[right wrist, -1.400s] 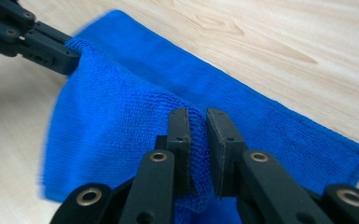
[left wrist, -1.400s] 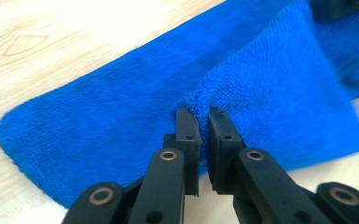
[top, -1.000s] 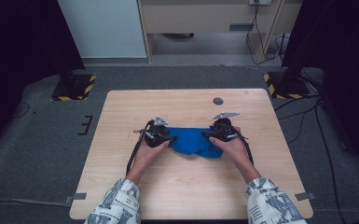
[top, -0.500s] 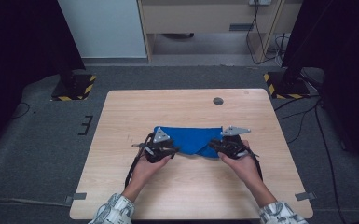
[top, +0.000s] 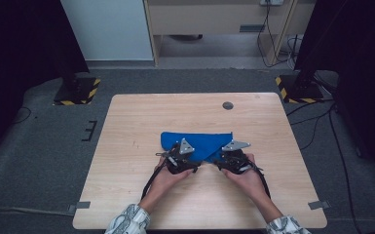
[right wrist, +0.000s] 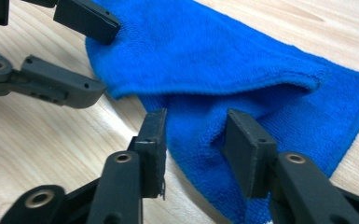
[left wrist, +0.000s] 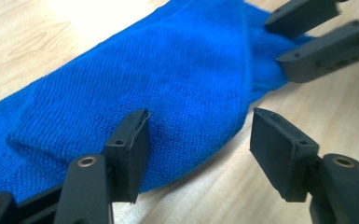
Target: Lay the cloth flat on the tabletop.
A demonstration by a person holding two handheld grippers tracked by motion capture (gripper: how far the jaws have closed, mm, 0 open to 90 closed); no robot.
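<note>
High view first: my two hands come in from the bottom edge, and each one holds a black two-jaw gripper. My left gripper [top: 189, 155] and my right gripper [top: 227, 157] sit close together at the near edge of a soft blue cloth [top: 199, 141]. The cloth is folded over itself and lies near the middle of the pale wooden table [top: 126, 126], a bit toward my side. A small dark round spot [top: 228, 105] sits on the table farther away, well apart from the cloth.

From the left gripper view, my left gripper [left wrist: 200, 140] has its jaws apart. They have just been opening. One jaw rests against the blue cloth [left wrist: 144, 79], and the other jaw hangs over bare wood just past the cloth's folded edge. The pads are not squeezing anything. My other gripper shows at the top right, with its jaws at the far end of the cloth.

From the right gripper view, my right gripper [right wrist: 196, 140] also has its jaws apart, and they have just been opening too. A fold of the blue cloth [right wrist: 242, 56] lies on the table past the gap between the jaws, but the pads do not pinch it. The top layer of the cloth is folded back over the bottom layer here.
</note>
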